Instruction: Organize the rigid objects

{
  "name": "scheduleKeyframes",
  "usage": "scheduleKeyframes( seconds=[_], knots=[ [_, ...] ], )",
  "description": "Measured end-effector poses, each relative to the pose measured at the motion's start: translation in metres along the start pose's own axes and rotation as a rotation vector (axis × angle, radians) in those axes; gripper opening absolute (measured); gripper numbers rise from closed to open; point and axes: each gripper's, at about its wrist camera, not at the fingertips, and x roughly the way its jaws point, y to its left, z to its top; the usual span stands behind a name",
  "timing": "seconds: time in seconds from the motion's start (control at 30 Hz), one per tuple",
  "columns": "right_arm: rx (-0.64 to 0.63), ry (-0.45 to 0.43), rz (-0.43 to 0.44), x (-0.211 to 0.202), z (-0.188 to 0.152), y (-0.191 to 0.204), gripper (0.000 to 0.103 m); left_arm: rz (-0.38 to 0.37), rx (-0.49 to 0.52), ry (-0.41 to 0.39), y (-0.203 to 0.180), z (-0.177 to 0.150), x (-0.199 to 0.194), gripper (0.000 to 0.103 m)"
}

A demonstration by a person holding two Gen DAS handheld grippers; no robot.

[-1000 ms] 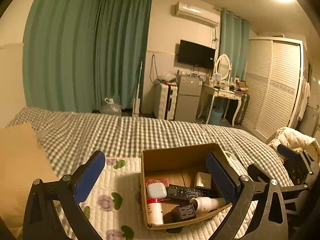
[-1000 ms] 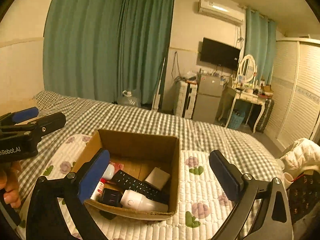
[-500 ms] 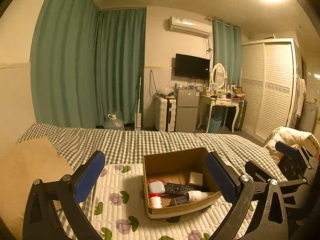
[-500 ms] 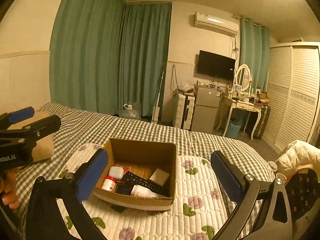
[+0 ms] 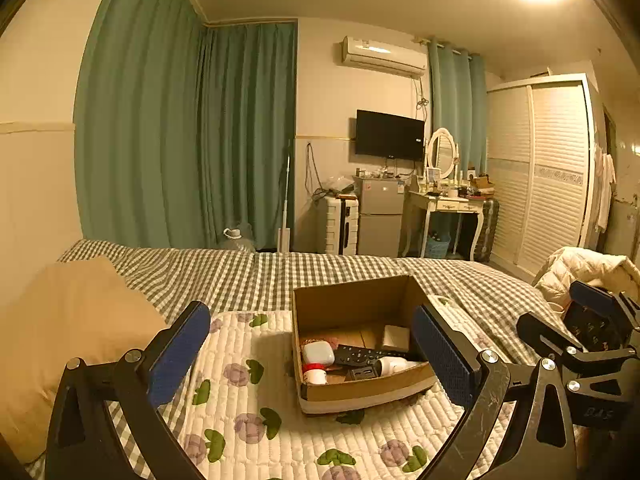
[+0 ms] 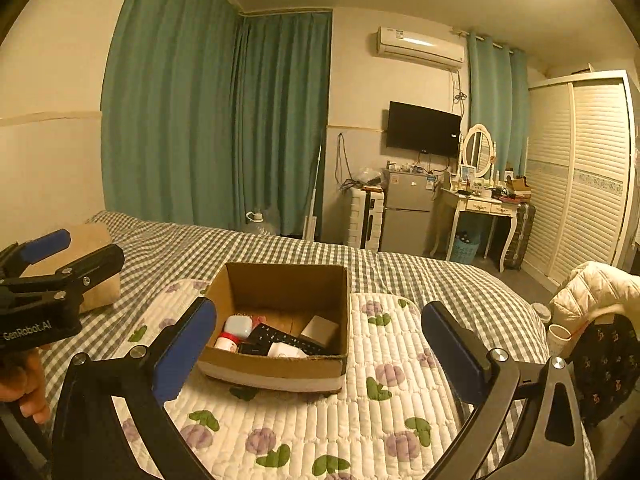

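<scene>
A: Since both grippers have drawn back from the box [image 5: 360, 344], what is logged?

B: Left gripper [image 5: 312, 344] and right gripper [image 6: 320, 336]: jaws wide, empty. Remote [image 6: 286, 338], bottle [image 5: 394, 365], probably a charger [image 5: 362, 372]: inside box. Sorting likely finished.

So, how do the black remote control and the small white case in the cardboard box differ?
The remote control is black, long and flat; the white case is pale, short and rounded. The remote control lies across the middle of the cardboard box; the white case sits at its left side. Both lie inside, ungripped.
</scene>
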Motion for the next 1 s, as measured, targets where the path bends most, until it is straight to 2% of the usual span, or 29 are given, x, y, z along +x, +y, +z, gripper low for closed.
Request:
scheduleKeyframes(
  seconds=[0.33,1.0],
  knots=[
    [0.014,0.014,-0.005,0.001,-0.013,-0.003,0.103,-0.001,0.021,0.012,-0.006,-0.011,0.003,0.103],
    [0.011,0.022,-0.011,0.000,-0.011,-0.002,0.103,-0.020,0.007,0.027,-0.007,-0.014,0.000,0.103]
  ],
)
